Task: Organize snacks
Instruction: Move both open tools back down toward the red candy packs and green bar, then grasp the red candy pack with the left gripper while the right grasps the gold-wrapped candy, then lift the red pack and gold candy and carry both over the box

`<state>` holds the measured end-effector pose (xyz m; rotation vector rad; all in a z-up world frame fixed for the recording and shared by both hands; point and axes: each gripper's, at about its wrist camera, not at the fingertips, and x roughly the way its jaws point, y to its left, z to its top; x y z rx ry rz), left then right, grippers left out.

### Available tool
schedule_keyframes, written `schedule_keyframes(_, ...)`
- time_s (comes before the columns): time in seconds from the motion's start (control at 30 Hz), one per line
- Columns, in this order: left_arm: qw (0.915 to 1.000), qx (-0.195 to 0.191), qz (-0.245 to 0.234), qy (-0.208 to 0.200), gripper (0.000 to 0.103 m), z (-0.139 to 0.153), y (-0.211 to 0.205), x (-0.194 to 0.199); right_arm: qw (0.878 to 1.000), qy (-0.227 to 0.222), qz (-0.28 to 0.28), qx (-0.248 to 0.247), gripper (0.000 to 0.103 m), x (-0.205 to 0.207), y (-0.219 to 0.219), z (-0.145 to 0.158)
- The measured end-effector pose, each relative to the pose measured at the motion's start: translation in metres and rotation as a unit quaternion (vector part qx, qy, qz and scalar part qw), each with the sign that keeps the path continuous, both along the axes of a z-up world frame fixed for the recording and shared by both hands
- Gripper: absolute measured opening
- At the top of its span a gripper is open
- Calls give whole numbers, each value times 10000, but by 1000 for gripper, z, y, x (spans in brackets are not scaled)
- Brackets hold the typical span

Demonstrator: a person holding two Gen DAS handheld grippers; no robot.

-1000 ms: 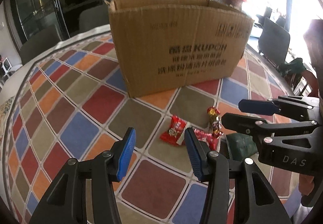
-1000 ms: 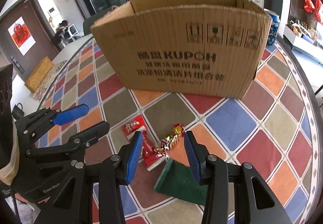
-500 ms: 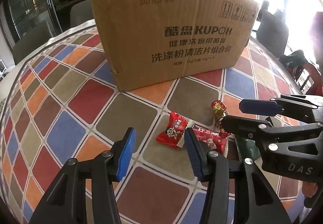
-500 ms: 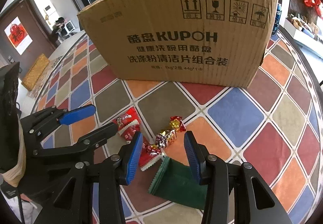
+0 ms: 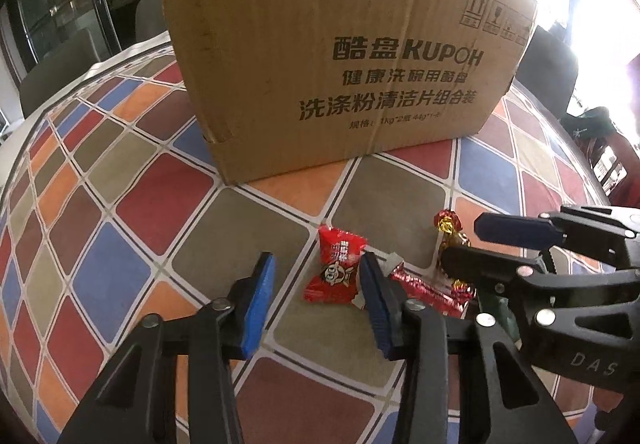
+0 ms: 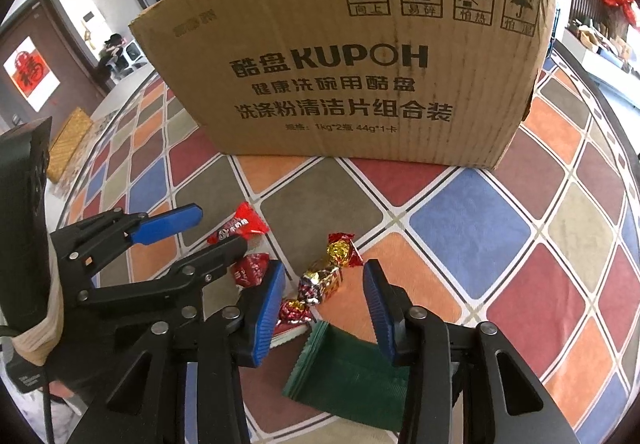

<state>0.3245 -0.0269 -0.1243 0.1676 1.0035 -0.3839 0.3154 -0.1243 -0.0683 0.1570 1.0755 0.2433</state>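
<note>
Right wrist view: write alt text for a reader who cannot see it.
The right gripper, jaws open and just closing, brackets a gold-and-red foil candy on a colourful diamond-patterned tablecloth. A green packet lies below it, the left gripper reaches over red packets at left, and a cardboard box stands behind.

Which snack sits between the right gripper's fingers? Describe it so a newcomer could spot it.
Start at the cardboard box on the chequered tablecloth; a few snacks lie before it. The twist-wrapped candy is the shiny gold-and-red foil one, unlike the flat red packets and green packet.
</note>
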Motion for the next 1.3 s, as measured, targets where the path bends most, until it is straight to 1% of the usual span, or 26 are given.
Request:
schedule_keyframes(0.07, 10000, -27, -2, 46, 35, -2, -1, 3, 10000, 24, 5, 9, 38, 2, 0, -1)
schedule_keyframes(0.1, 10000, -42, -5, 75, 32, -3, -1, 4, 10000, 33, 9, 13, 38, 2, 1, -2)
schedule_keyframes(0.13, 9999, -61, -10, 108, 29, -4, -2, 5, 10000, 38, 15, 11, 36, 3, 1, -3)
schedule_keyframes(0.2, 9998, -96, -3, 147, 26, -5, -2, 5, 10000, 64, 26, 0, 33, 4, 1, -5)
schedule_keyframes(0.27, 9998, -119, 3, 140, 26, -6, -1, 5, 9999, 114, 38, 16, 31, 5, 2, -7)
schedule_keyframes(0.33, 9997, -162, 23, 167, 25, -5, -1, 5, 9999, 160, 36, 49, 26, 6, 1, -10)
schedule_keyframes(0.37, 9997, -174, 33, 176, 25, -5, 0, 5, 9998, 192, 33, 71, 26, 6, 1, -12)
schedule_keyframes(0.43, 9997, -176, 40, 183, 24, -5, 0, 4, 9998, 195, 25, 71, 22, 7, 1, -13)
schedule_keyframes(0.53, 9996, -190, 69, 179, 23, -4, 1, 2, 9998, 168, 35, 78, 19, 6, 1, -12)
schedule_keyframes(0.73, 9995, -247, 196, 85, 22, 7, 3, -6, 9999, 76, -32, 148, 19, 2, -3, -8)
schedule_keyframes(0.93, 9991, -330, 266, -69, 22, 23, 7, -15, 9997, -88, -76, 192, 19, -3, -5, 4)
schedule_keyframes(1.13, 9981, -451, 322, -273, 22, 44, 9, -25, 9990, -378, -28, 231, 19, -13, -6, 27)
schedule_keyframes(1.3, 9965, -515, 366, -542, 22, 66, 9, -34, 9978, -589, 18, 298, 19, -19, -6, 46)
